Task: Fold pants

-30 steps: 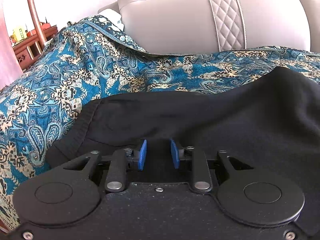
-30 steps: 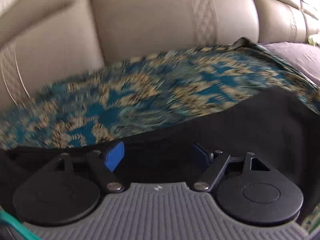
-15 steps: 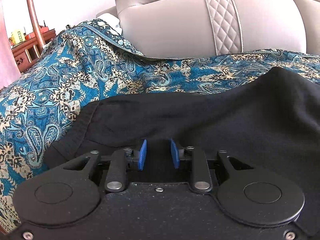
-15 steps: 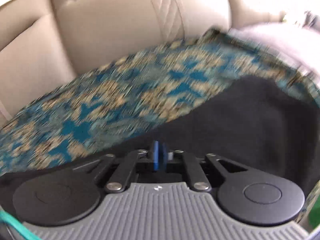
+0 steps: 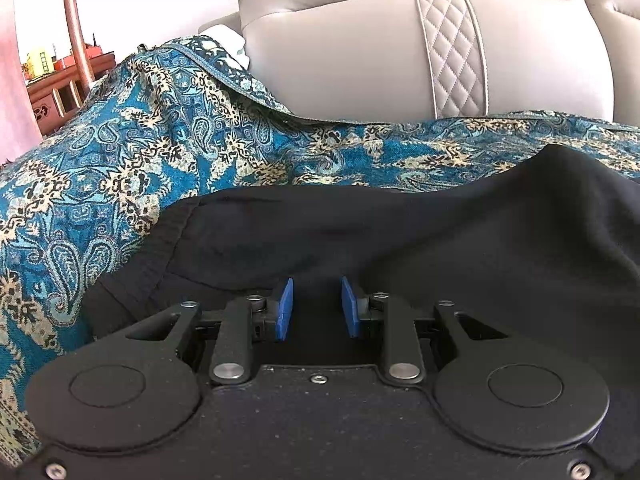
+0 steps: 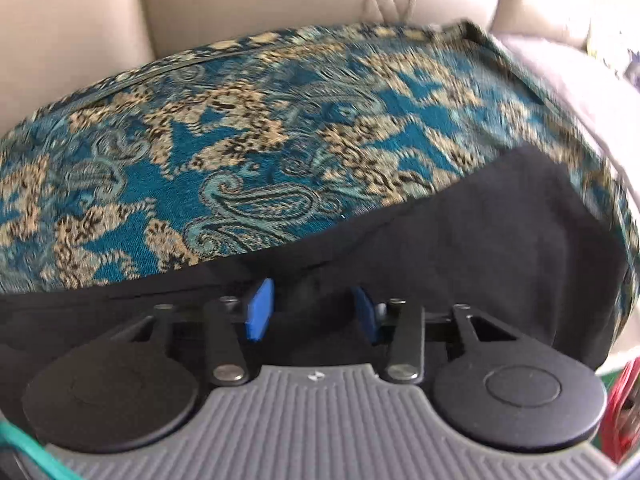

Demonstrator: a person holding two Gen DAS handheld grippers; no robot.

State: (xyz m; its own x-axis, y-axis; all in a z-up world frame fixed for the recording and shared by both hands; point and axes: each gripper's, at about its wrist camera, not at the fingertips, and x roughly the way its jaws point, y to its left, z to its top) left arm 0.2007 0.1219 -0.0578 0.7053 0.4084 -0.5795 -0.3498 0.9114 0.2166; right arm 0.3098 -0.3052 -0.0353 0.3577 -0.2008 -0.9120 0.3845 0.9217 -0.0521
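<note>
The black pants [image 5: 400,236] lie spread on the blue paisley throw [image 5: 120,168] that covers the sofa [image 5: 352,52]. The left tongs [image 5: 316,307] are released, their blue pads apart just above the cloth near the ribbed waistband. The right tongs [image 6: 310,309] are likewise parted over the pants [image 6: 500,248], gripping nothing.

I can read no words, numbers or brand names anywhere; only a tiny pale mark [image 6: 315,376] sits on my right hand-held gripper [image 6: 310,310], too small to make out
</note>
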